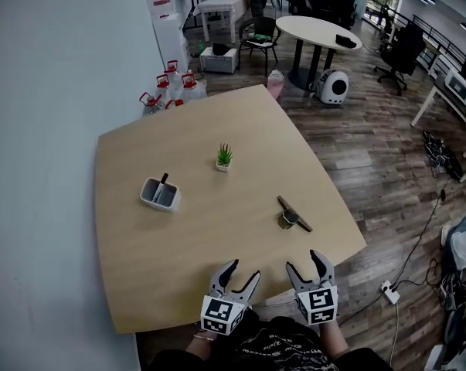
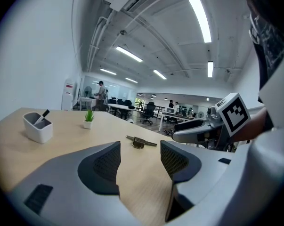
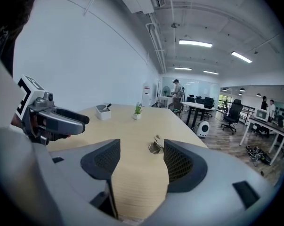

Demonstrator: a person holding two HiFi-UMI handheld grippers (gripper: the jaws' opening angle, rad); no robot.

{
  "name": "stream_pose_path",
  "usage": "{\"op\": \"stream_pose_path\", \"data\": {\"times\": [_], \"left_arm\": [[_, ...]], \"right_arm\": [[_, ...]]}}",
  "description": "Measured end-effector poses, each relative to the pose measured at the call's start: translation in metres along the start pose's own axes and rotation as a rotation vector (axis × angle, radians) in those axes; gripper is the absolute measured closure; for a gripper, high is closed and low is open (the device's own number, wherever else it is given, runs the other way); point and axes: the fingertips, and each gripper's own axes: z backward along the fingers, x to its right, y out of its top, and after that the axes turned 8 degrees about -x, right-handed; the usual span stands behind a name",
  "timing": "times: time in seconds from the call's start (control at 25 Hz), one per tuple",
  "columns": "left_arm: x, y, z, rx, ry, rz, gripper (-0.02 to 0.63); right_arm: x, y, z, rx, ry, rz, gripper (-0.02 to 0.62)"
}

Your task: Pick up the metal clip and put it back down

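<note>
The metal clip [image 1: 292, 214] lies flat on the wooden table [image 1: 140, 269], right of centre, a dark bar with a rounded loop. It also shows ahead of the jaws as the clip [image 2: 141, 141] in the left gripper view and the clip [image 3: 155, 146] in the right gripper view. My left gripper [image 1: 238, 274] hovers at the near table edge, open and holding nothing. My right gripper [image 1: 310, 263] is beside it, a short way short of the clip, also open and holding nothing.
A white pen holder [image 1: 160, 194] with a dark pen stands left of centre. A small potted plant [image 1: 224, 157] sits toward the far side. Beyond the table are water bottles [image 1: 171, 83], a round white table [image 1: 318, 31], chairs and floor cables [image 1: 418, 238].
</note>
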Motion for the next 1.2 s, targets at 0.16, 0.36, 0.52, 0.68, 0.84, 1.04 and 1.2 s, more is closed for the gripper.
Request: {"op": "stream_pose_path", "data": {"times": [0.16,0.36,0.52,0.68,0.84,1.04,1.2], "left_arm": [[-0.012,0.009,-0.005,-0.001,-0.013,-0.013,0.344],[-0.019,0.017,-0.009,0.01,0.005,0.004,0.344],[-0.021,0.019,-0.014,0.001,0.031,0.012,0.344],[-0.023,0.025,-0.014,0.009,0.066,0.026,0.344],[-0.03,0.028,-0.013,0.007,0.115,0.044,0.344],[-0.037,0.026,-0.013,-0.001,0.167,0.062,0.344],[-0.034,0.028,-0.012,-0.002,0.188,0.063,0.344]], "right_arm": [[0.005,0.01,-0.015,-0.015,-0.014,0.01,0.295],[0.016,0.023,-0.036,-0.04,-0.014,0.052,0.295],[0.032,0.034,-0.055,-0.057,-0.008,0.095,0.295],[0.044,0.036,-0.079,-0.1,0.01,0.136,0.295],[0.048,0.037,-0.105,-0.146,0.055,0.183,0.295],[0.051,0.03,-0.139,-0.192,0.107,0.216,0.295],[0.052,0.019,-0.157,-0.249,0.133,0.244,0.295]]}}
